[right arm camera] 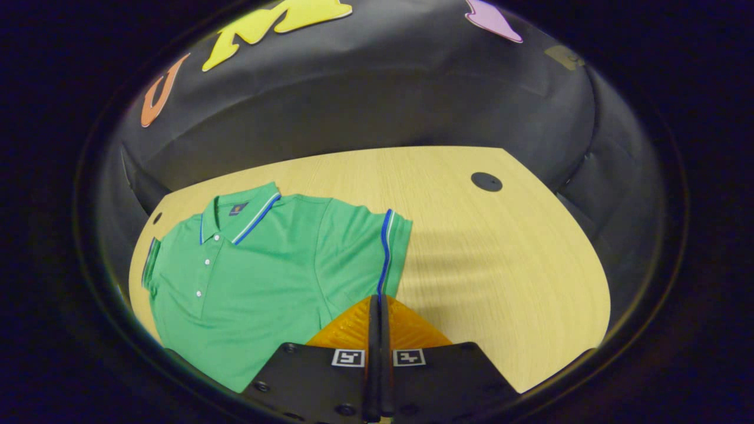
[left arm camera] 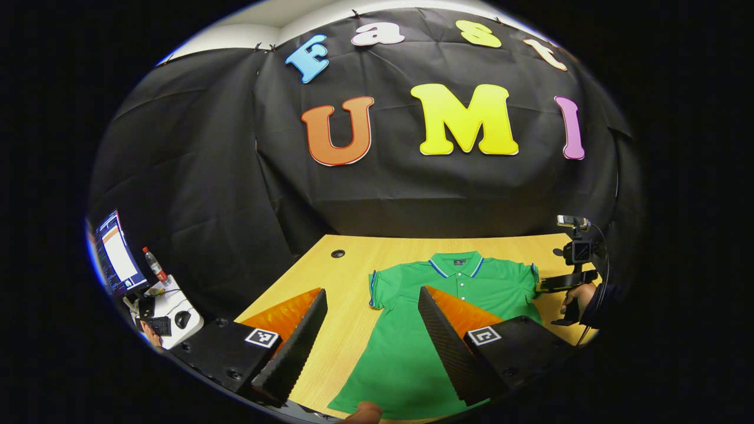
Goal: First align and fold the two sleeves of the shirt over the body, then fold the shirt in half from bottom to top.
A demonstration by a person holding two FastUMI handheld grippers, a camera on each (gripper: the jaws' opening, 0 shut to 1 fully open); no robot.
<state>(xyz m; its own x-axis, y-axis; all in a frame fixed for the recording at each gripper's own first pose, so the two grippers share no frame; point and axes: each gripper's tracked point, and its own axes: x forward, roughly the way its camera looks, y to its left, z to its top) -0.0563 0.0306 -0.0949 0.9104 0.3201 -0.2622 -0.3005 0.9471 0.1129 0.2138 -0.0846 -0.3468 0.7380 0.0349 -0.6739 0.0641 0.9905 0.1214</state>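
Note:
A green polo shirt (left arm camera: 400,335) with blue-trimmed collar and cuffs lies flat, front up, on the wooden table (left arm camera: 353,259). My left gripper (left arm camera: 371,291) hovers open over the shirt's lower body, fingers spread wide with nothing between them. The shirt's near sleeve (left arm camera: 383,288) lies just beyond its tips. In the right gripper view the shirt (right arm camera: 265,277) spreads to the left, and my right gripper (right arm camera: 377,301) is shut on the blue-trimmed cuff of the other sleeve (right arm camera: 359,247). That gripper (left arm camera: 545,285) also shows at the shirt's far sleeve, held by a hand (left arm camera: 580,294).
Bare wood lies right of the shirt, with a round cable hole (right arm camera: 486,181); another hole (left arm camera: 337,254) sits near the table's back left. A side table at far left carries a monitor (left arm camera: 118,259), a bottle (left arm camera: 156,266) and small desk items.

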